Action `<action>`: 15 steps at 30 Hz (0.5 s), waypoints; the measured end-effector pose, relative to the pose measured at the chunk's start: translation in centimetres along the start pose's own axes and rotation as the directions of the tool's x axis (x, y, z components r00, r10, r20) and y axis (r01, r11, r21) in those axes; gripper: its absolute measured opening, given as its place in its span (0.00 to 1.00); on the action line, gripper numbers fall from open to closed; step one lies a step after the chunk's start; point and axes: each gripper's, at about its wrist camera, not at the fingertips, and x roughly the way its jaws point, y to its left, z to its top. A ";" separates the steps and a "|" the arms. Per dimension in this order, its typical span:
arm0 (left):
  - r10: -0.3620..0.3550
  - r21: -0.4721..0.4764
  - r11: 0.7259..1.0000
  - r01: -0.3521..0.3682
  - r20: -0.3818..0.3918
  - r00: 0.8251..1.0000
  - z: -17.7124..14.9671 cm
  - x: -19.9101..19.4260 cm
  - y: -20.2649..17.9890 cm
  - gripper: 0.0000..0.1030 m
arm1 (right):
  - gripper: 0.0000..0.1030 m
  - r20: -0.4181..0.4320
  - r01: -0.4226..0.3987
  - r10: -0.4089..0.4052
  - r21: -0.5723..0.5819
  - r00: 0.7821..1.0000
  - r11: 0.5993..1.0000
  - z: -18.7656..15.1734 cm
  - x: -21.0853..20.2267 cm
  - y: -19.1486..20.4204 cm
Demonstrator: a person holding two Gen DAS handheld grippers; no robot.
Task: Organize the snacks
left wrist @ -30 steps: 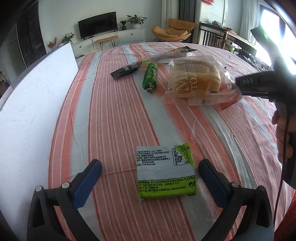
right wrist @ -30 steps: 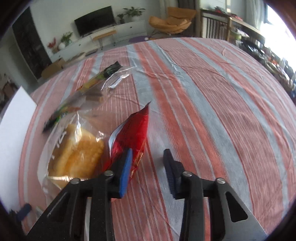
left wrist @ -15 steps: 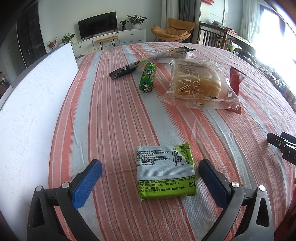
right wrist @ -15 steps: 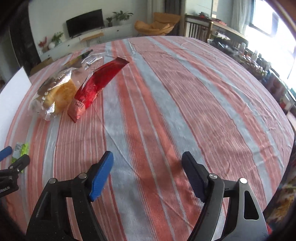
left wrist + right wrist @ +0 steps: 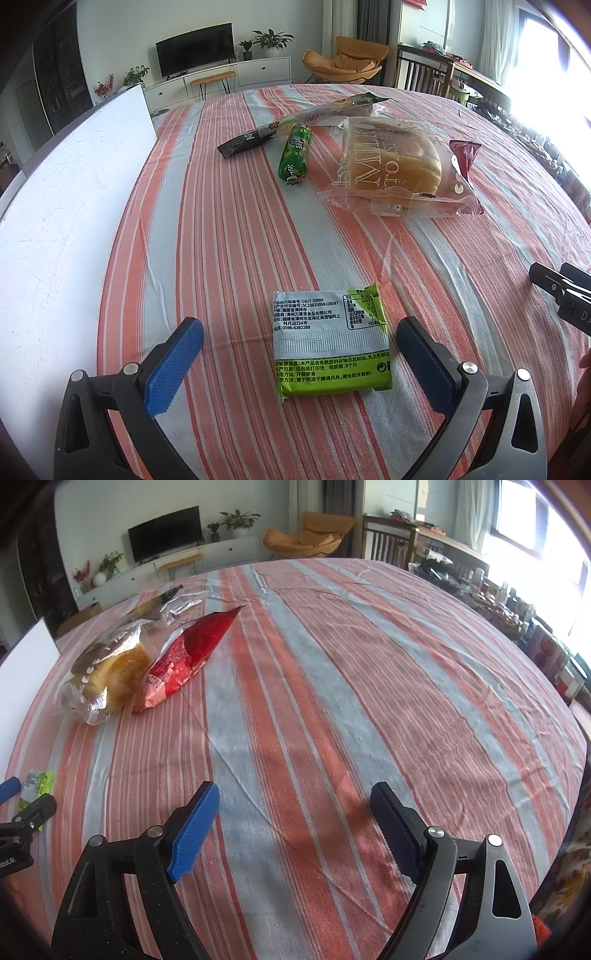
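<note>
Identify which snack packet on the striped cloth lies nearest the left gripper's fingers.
The flat green-and-silver packet, printed side up, lying alone between the left gripper's open fingers. The bread bag, red packet, green roll and long dark stick cluster farther away.

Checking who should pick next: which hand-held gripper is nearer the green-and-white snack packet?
Left. The left hand-held gripper is open with the green-and-white snack packet lying between its fingers. The right hand-held gripper, jaws opening and empty, hovers over bare striped tablecloth beside it.

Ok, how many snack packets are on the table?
5: green packet nearest the left claw, green roll, long dark stick, bread, red pouch beside it. None seems hidden.
</note>
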 end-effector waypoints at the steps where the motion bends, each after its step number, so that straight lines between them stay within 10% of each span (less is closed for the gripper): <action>1: 0.000 0.000 1.000 0.000 0.000 1.000 0.0 0.0 0.0 1.00 | 0.84 0.000 0.000 0.000 0.000 1.000 1.000 0.0 0.0 0.0; 15: 0.000 0.000 1.000 0.000 0.000 1.000 0.0 0.0 0.0 1.00 | 0.84 0.018 -0.047 0.046 0.052 0.999 0.998 0.0 -0.5 -0.9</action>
